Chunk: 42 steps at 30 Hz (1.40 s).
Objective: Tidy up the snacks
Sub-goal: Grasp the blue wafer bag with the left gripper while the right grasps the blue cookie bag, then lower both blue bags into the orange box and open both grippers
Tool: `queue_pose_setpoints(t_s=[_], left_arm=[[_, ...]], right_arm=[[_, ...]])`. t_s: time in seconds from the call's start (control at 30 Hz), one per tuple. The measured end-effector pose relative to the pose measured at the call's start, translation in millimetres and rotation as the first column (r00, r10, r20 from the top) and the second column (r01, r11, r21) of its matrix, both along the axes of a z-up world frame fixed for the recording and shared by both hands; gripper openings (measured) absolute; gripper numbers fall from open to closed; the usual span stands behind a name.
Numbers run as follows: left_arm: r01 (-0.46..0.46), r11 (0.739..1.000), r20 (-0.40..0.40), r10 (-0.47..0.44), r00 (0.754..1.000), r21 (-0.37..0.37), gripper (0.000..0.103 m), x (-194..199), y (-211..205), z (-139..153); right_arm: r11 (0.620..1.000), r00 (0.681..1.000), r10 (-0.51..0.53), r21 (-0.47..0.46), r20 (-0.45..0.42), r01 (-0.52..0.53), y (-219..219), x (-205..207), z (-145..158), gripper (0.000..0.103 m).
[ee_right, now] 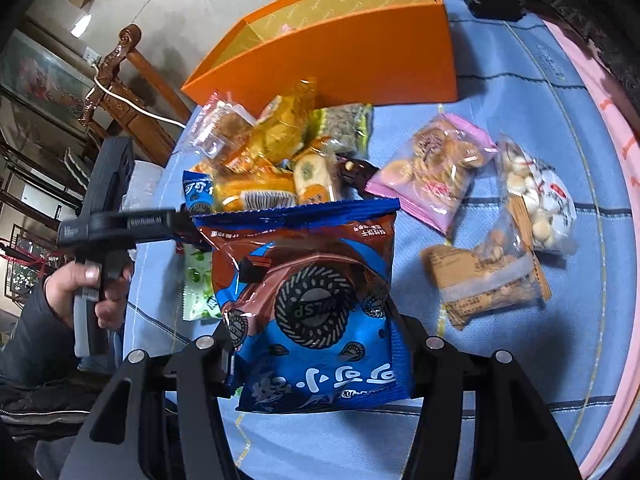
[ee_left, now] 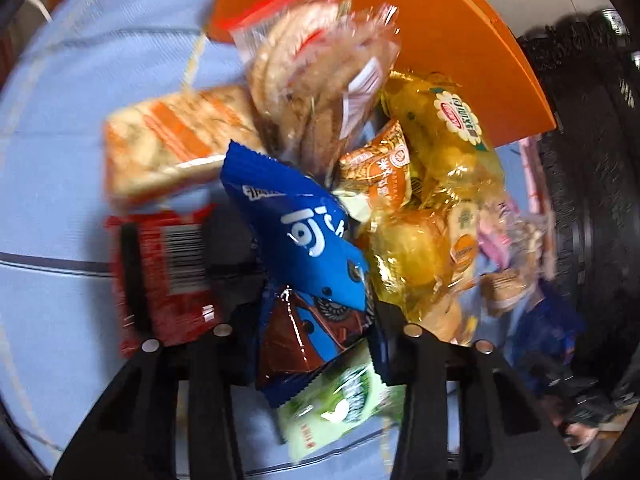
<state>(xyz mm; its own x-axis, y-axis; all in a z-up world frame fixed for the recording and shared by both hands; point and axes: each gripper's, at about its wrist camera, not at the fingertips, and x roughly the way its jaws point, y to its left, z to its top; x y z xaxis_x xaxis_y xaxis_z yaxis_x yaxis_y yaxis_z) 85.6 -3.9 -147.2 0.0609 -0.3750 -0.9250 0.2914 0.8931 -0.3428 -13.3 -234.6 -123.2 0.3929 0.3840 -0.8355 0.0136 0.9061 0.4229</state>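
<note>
A pile of snack packets lies on a blue cloth in front of an open orange box [ee_right: 340, 56], which also shows in the left wrist view [ee_left: 460, 52]. My right gripper [ee_right: 316, 344] is shut on a large blue cookie bag [ee_right: 320, 320] and holds it up. My left gripper [ee_left: 316, 320] is shut on a small blue cookie packet [ee_left: 308, 264], above a green packet [ee_left: 344, 400]. In the right wrist view the left gripper [ee_right: 188, 220] reaches in from the left beside the big bag. Yellow cake packets [ee_left: 440, 168] and a red packet [ee_left: 168, 272] lie around it.
A pink biscuit bag [ee_right: 432, 172], a bag of white balls [ee_right: 532, 196] and a brown snack bag [ee_right: 488, 284] lie to the right on the cloth [ee_right: 540, 92]. A pink rim [ee_right: 616, 184] bounds the right side. Wooden furniture [ee_right: 120, 80] stands beyond the left edge.
</note>
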Motion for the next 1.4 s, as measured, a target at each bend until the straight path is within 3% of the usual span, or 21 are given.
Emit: queue_pose_setpoints(t_s=[0.13,0.27,0.47,0.7,0.9,1.1,1.33,1.37,1.4], left_arm=[[0.059,0.995,0.128,-0.07,0.989,0.086,0.04,-23,0,34],[0.051,0.988,0.158,-0.074,0.985,0.143,0.04,-31,5,56],[0.044,0.989,0.251,-0.079,0.965,0.142,0.04,-29,17,97],[0.047,0.989,0.346,-0.094,0.934,0.143,0.04,1,-10,133],[0.048,0.989,0.409,-0.103,0.907,0.142,0.04,60,-53,162],[0.003,0.992,0.383,-0.052,0.922,0.129,0.04,123,-80,158],[-0.063,0.988,0.306,0.016,0.952,0.142,0.042,173,-91,120],[-0.072,0.987,0.294,0.027,0.955,0.144,0.048,177,-91,116],[-0.084,0.986,0.283,0.041,0.958,0.142,0.065,179,-90,113]], right_arm=[[1.0,1.0,0.009,-0.005,0.023,-0.009,3,2,10,0.057],[0.999,0.999,0.026,-0.04,0.047,-0.024,10,8,20,0.057],[0.99,0.993,0.06,-0.135,0.105,-0.046,25,23,44,0.057],[0.974,0.981,0.052,-0.226,0.186,-0.009,23,59,79,0.057],[0.955,0.963,0.014,-0.288,0.268,0.066,7,114,112,0.057],[0.93,0.96,-0.055,-0.335,0.274,0.149,-14,188,106,0.057],[0.919,0.975,-0.072,-0.366,0.208,0.146,-27,238,72,0.059],[0.918,0.977,-0.077,-0.369,0.196,0.146,-26,243,67,0.066],[0.915,0.979,-0.082,-0.376,0.186,0.148,-27,245,63,0.069]])
